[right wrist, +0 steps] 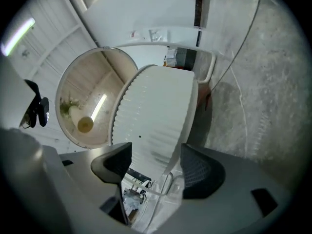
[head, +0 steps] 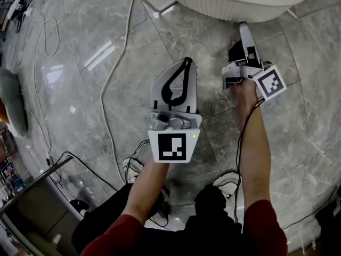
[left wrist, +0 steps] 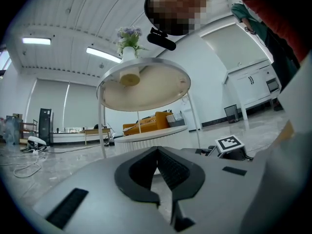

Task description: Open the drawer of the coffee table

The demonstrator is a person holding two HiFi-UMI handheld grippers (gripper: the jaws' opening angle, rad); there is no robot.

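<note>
The coffee table (head: 240, 1) is a round white drum with a ribbed side, at the top of the head view. My right gripper (head: 240, 41) reaches to its lower edge, rolled on its side. In the right gripper view the right gripper (right wrist: 156, 160) stands open, and the ribbed wall (right wrist: 156, 111) fills the gap between the pads without touching them. Below the wall a narrow opening (right wrist: 134, 194) shows small items inside; I cannot tell the drawer's front. My left gripper (head: 178, 84) hangs over the floor, away from the table. Its fingertips meet on nothing in the left gripper view (left wrist: 157, 149).
A round upper tabletop (left wrist: 144, 84) on thin legs stands over the drum, with a flower vase (left wrist: 127, 45) on it. Cables (head: 114, 63) trail across the marble floor. A glass and metal stand (head: 48, 185) sits at lower left. An orange sofa (left wrist: 146, 123) is beyond.
</note>
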